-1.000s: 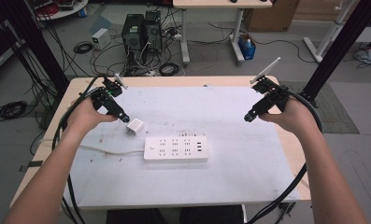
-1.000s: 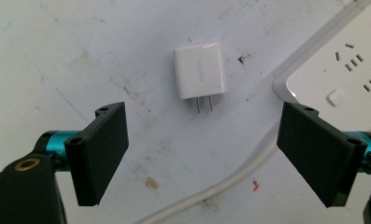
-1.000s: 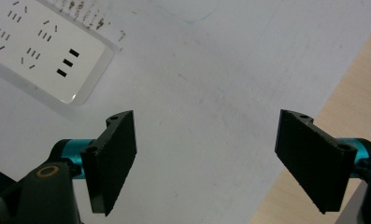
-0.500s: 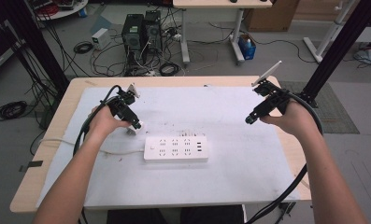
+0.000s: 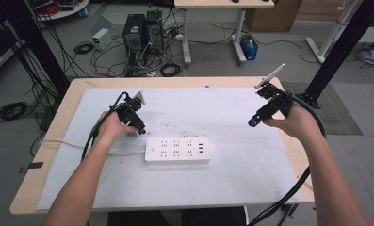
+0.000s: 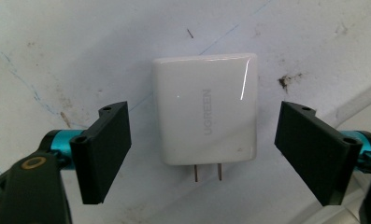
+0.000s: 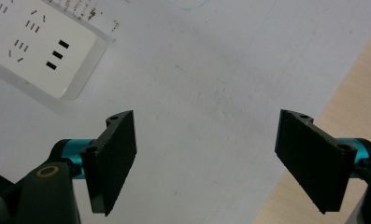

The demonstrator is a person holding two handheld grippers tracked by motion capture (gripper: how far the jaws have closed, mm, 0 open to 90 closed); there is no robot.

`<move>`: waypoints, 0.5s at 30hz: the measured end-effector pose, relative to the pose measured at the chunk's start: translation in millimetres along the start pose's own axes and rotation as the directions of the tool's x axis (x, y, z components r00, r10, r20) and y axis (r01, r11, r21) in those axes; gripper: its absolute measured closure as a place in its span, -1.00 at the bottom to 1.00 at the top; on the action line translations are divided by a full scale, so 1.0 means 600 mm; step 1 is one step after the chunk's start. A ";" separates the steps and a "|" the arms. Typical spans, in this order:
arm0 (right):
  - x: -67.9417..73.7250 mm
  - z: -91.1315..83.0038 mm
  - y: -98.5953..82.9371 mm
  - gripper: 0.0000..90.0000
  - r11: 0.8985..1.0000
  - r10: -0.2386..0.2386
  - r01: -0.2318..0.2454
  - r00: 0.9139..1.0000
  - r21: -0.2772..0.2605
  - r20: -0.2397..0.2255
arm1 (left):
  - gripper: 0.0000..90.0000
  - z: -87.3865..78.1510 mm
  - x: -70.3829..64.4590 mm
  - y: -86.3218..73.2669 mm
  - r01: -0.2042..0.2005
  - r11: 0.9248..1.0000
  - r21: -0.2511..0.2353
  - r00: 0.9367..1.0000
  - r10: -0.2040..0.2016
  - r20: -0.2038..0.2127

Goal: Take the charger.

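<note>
A white UGREEN wall charger [image 6: 206, 121] lies flat on the white mat, its two prongs pointing back toward the camera. My left gripper [image 6: 209, 149] is open and straddles the charger, one jaw on each side with a gap to it. In the high view the left gripper [image 5: 140, 129] hangs just left of and behind a white power strip [image 5: 176, 150], and it hides the charger. My right gripper [image 5: 252, 123] is held above the mat at the right. It stands open [image 7: 211, 158] with nothing between its jaws.
The power strip's white cord [image 5: 57, 141] runs off to the left across the mat. The strip's end with USB ports [image 7: 38, 42] shows in the right gripper view, as does the wooden table edge [image 7: 360, 84]. Computers and cables sit on the floor beyond the table.
My left gripper has moved right and toward the person, coming down over the charger, which it now covers in the high view. The right gripper has barely moved.
</note>
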State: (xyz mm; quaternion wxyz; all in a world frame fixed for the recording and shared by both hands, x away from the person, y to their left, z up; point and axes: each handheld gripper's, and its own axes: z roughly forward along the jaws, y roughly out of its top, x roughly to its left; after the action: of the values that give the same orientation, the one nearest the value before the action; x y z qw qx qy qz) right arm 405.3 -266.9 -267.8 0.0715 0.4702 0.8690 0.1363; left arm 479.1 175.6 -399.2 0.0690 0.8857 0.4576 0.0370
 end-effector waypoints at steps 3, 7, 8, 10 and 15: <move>-0.001 0.003 -0.001 -0.55 1.000 -0.001 0.001 1.000 0.000 -0.004 | -0.52 0.005 -0.002 0.001 -0.002 1.000 0.006 1.000 0.002 -0.002; -0.001 0.007 -0.002 -0.55 1.000 0.001 -0.001 1.000 0.005 -0.005 | -0.45 0.012 -0.002 0.003 0.000 1.000 0.021 1.000 0.000 0.000; -0.001 0.008 -0.002 -0.55 1.000 0.000 0.000 1.000 0.006 -0.006 | -0.42 0.013 -0.002 0.003 0.004 1.000 0.019 1.000 -0.004 0.002; -0.001 0.009 -0.003 -0.55 1.000 0.000 0.000 1.000 0.005 -0.005 | -0.38 0.015 -0.001 0.003 0.006 1.000 0.027 1.000 -0.006 0.000; -0.002 0.013 -0.003 -0.55 1.000 -0.001 0.001 1.000 0.011 -0.007 | -0.14 0.016 0.001 0.003 0.009 1.000 0.026 1.000 -0.009 0.009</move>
State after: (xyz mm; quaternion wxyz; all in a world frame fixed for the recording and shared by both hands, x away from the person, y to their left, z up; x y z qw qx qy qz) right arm 406.5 -267.2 -275.5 0.0661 0.4698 0.8702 0.1332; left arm 482.4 174.3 -408.2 0.0600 0.8846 0.4618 0.0265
